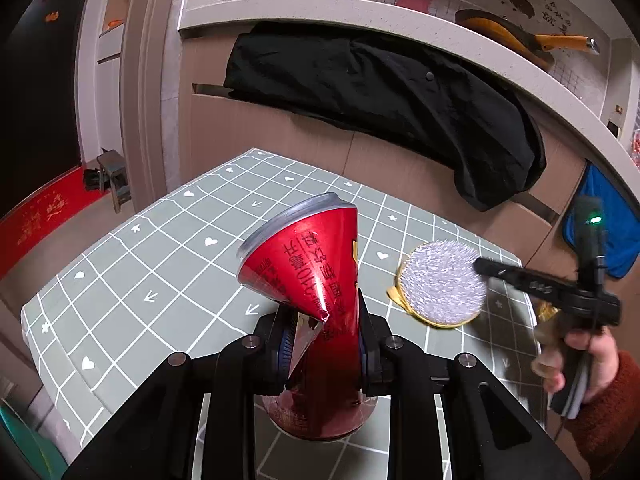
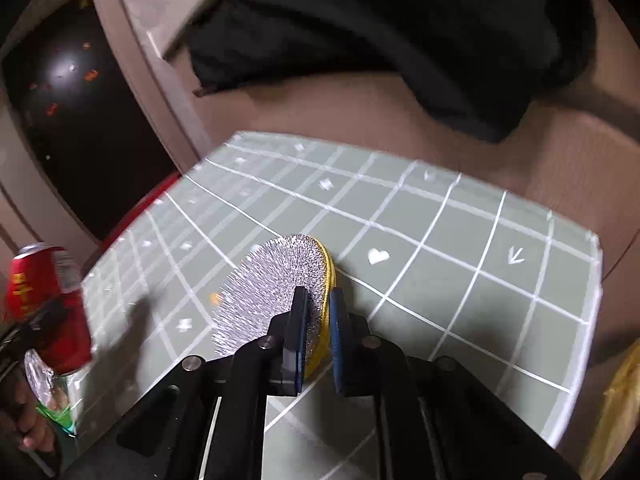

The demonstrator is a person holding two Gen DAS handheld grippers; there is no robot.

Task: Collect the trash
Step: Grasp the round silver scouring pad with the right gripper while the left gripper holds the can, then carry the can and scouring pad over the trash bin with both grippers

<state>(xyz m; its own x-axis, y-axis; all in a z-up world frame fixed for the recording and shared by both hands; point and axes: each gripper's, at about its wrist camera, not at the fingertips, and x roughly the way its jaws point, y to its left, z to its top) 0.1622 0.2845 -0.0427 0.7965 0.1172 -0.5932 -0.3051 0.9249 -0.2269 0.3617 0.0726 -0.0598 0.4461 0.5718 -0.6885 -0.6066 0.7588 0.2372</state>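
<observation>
My left gripper (image 1: 324, 336) is shut on a crushed red drink can (image 1: 308, 264) and holds it tilted above the green checked tablecloth (image 1: 160, 264). The can also shows at the left of the right wrist view (image 2: 44, 304). A round silver-bristled scrub pad with a yellow rim (image 1: 442, 286) lies near the table's right edge. In the right wrist view my right gripper (image 2: 318, 320) is shut on the edge of this pad (image 2: 272, 292), which stands tilted off the cloth. The right gripper shows in the left wrist view (image 1: 484, 266) at the pad's right side.
A black garment (image 1: 384, 96) hangs from a white counter behind the table. A yellow-handled pan (image 1: 520, 36) lies on the counter. A blue cloth (image 1: 616, 232) hangs at the right. A red mat (image 1: 36, 220) lies on the floor at the left.
</observation>
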